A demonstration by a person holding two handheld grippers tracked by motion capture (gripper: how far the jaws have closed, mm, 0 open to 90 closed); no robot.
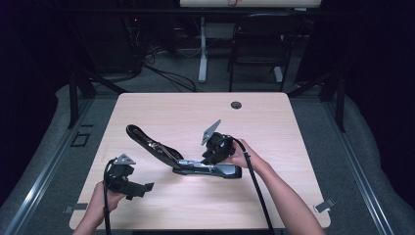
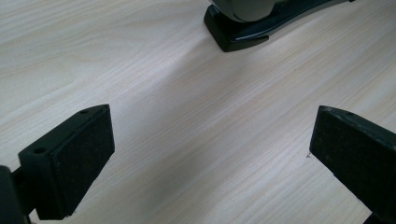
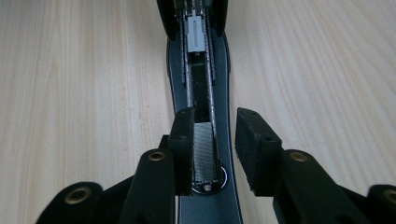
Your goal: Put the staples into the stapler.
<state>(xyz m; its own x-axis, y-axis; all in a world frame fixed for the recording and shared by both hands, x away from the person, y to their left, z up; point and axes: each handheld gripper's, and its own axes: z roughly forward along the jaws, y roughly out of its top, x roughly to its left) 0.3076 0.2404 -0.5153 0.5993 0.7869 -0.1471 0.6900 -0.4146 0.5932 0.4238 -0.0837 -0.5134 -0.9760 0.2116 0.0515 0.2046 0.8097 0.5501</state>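
An opened stapler lies mid-table, between both grippers.

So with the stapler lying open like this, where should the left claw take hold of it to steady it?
Probably the black base, at its blunt front end, which lies flat on the table facing the left claw. Come in level and pinch across its narrow width: the open jaws look wide enough. Avoid the raised lid, which tilts up on its hinge, and the staple channel, where the right claw works.

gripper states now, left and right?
Left gripper: open, jaws wide apart, nothing between them.
Right gripper: open over the opened stapler, not clamping it.
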